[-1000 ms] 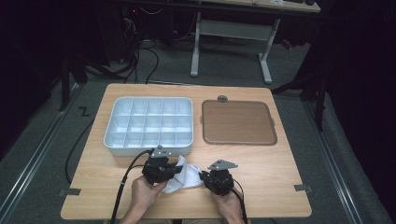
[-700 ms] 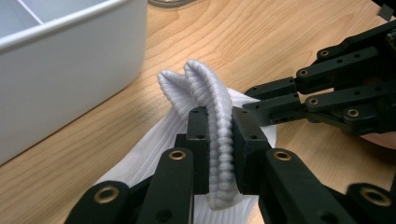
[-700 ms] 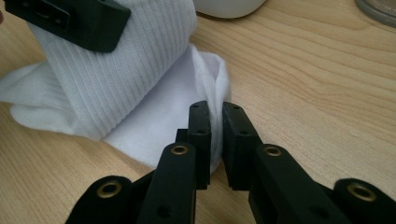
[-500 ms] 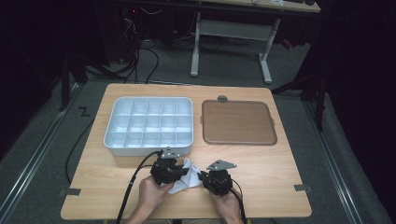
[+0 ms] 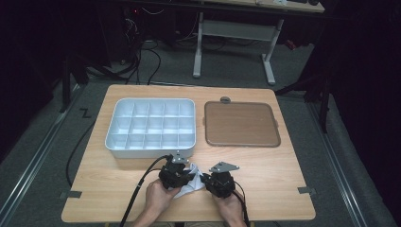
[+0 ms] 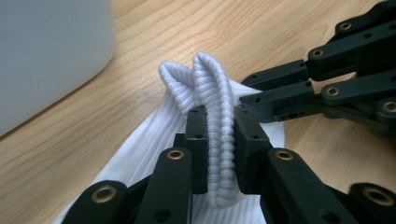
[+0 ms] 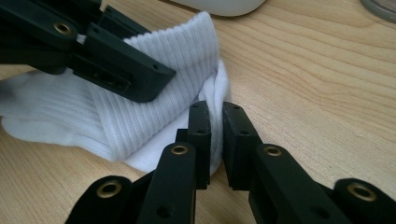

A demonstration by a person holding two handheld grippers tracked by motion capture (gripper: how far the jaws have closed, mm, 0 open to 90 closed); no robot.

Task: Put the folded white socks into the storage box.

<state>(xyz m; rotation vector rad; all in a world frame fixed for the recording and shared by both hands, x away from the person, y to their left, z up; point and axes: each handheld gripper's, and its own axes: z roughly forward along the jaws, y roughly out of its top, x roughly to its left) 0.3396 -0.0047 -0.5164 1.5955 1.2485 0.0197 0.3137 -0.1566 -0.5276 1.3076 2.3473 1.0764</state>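
My left tool (image 6: 219,135) is clamped on the ribbed cuff of the white knitted sock (image 6: 212,93); my right tool (image 7: 215,122) pinches its other edge. Sock lies on the light wooden counter (image 5: 279,170), near the white compartment tray (image 5: 151,125).

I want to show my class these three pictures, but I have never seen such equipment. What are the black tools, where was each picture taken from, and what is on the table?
A person holds two hand-held grippers. The high view looks down on the wooden table, with a white compartment tray and a brown tray. The other two pictures come from cameras riding on each gripper. The left gripper pinches the ribbed cuff of a white sock; the right gripper pinches another edge of it.
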